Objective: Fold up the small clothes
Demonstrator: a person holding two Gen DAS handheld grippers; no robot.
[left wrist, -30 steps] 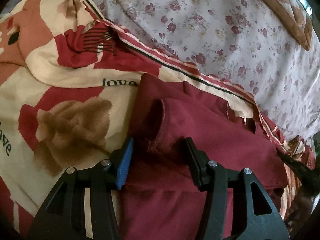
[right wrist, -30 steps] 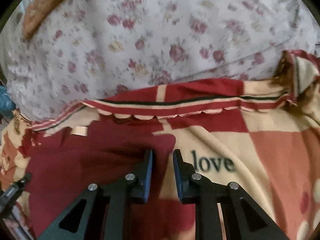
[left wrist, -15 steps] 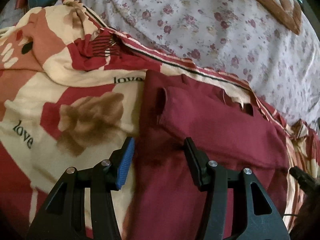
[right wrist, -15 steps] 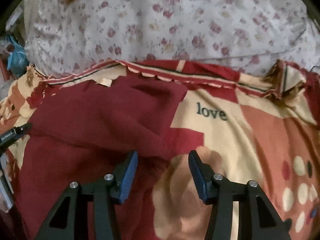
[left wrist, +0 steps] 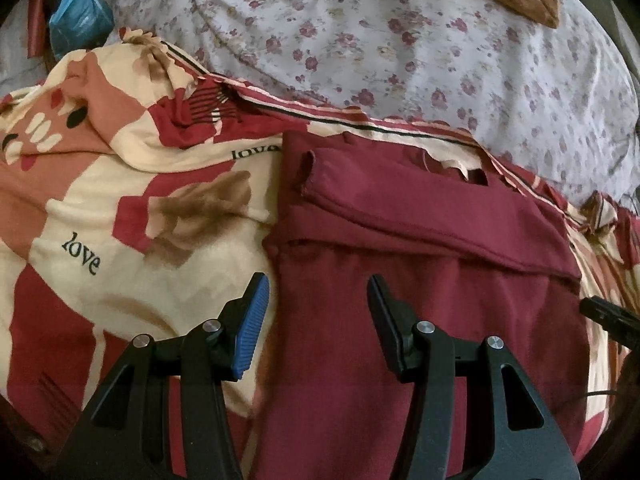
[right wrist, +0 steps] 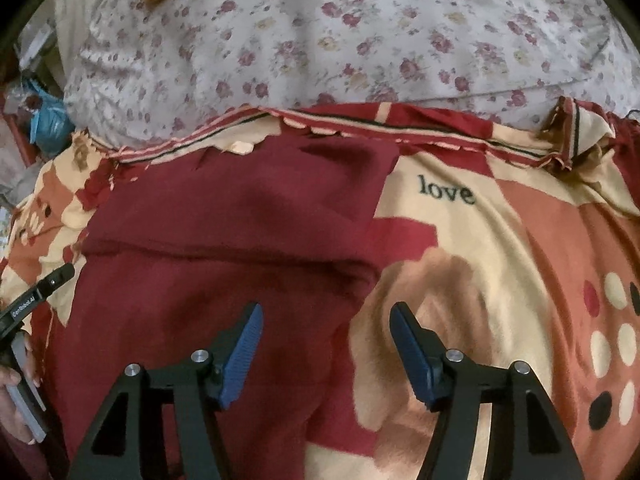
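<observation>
The maroon garment [left wrist: 420, 320] is seen spread flat on the red-and-cream blanket [left wrist: 120, 208], its upper part folded down into a band across the body, with a sleeve opening showing at the band's left end; the blanket is printed with the word "love" and lies against a floral sheet [left wrist: 400, 40] further back. The left gripper [left wrist: 316, 304] is held above the cloth with its jaws standing roughly half apart; nothing is pinched between them, the blue-padded finger being over the blanket just beside the garment's left edge and the other finger over the maroon fabric. In the right wrist view the same garment [right wrist: 208, 248] is shown filling the left half, its right edge running down beside the printed "love"; the right gripper [right wrist: 326, 328] has just been opening, and its jaws are now parted wide with no cloth gripped, only the garment's edge and the blanket [right wrist: 500, 260] seen below the gap. At the left border of that view the tip of the other tool is glimpsed, held by a hand [right wrist: 12, 376]; a blue packet [left wrist: 80, 20] is noticed at the far corner, off the blanket.
</observation>
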